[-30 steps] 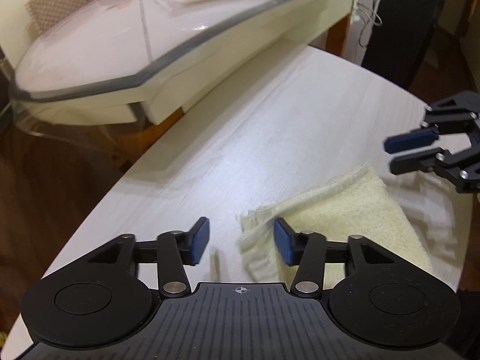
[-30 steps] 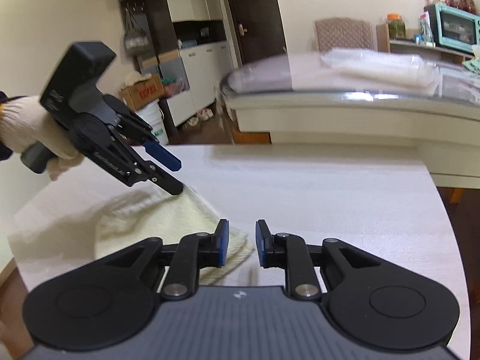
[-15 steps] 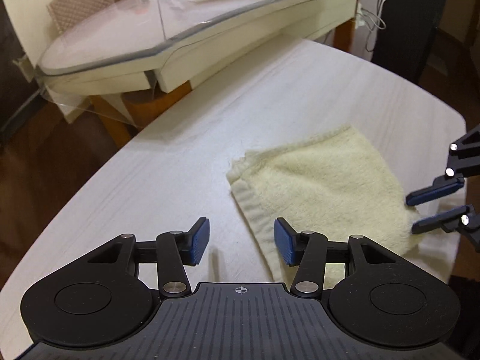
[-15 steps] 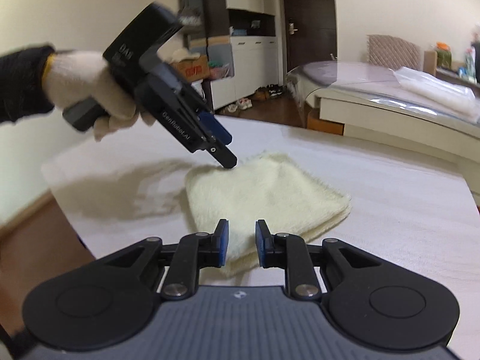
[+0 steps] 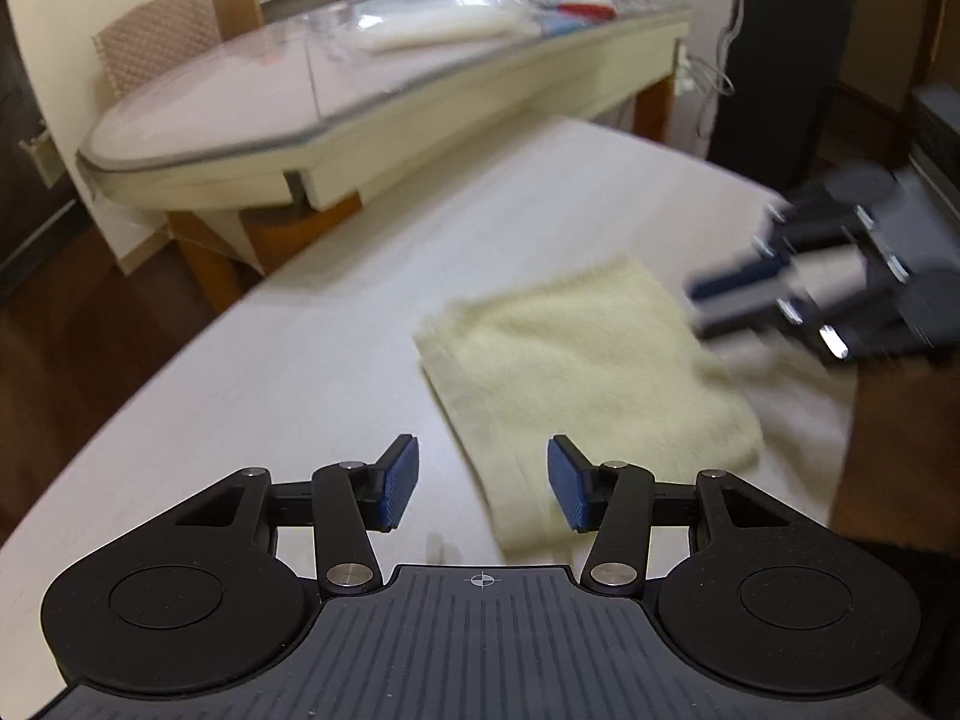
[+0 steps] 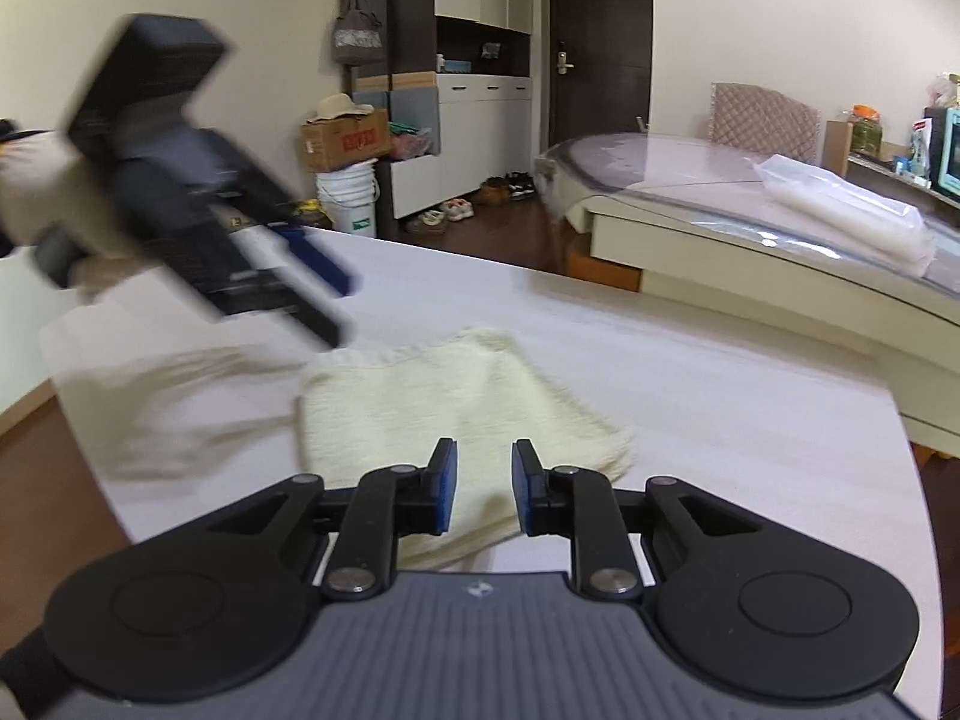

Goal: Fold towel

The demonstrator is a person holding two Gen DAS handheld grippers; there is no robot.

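A pale yellow towel (image 5: pixel 588 360) lies folded flat on the white table (image 5: pixel 270 372). My left gripper (image 5: pixel 483 480) hovers open over the towel's near left corner, with nothing pinched between its blue pads. In the right wrist view it (image 6: pixel 336 309) is a blurred black shape above the towel's (image 6: pixel 456 396) far left corner, held by a gloved hand (image 6: pixel 30 180). My right gripper (image 6: pixel 483 486) hangs over the towel's near edge, its jaws a narrow gap apart and holding nothing. The left wrist view shows it (image 5: pixel 699 312) blurred, just off the towel's right edge.
A glass-topped table (image 5: pixel 270 132) with a clear plastic bag (image 5: pixel 432 30) stands close behind the white table. The white table's edge (image 5: pixel 846 420) runs just right of the towel. A cardboard box (image 6: pixel 345 144), a white bucket (image 6: pixel 348 198) and cabinets stand farther back.
Both grippers have drawn back from the towel, which now lies flat and free of them. The left gripper slid away from the corner it was at; the right gripper rolled and shifted.
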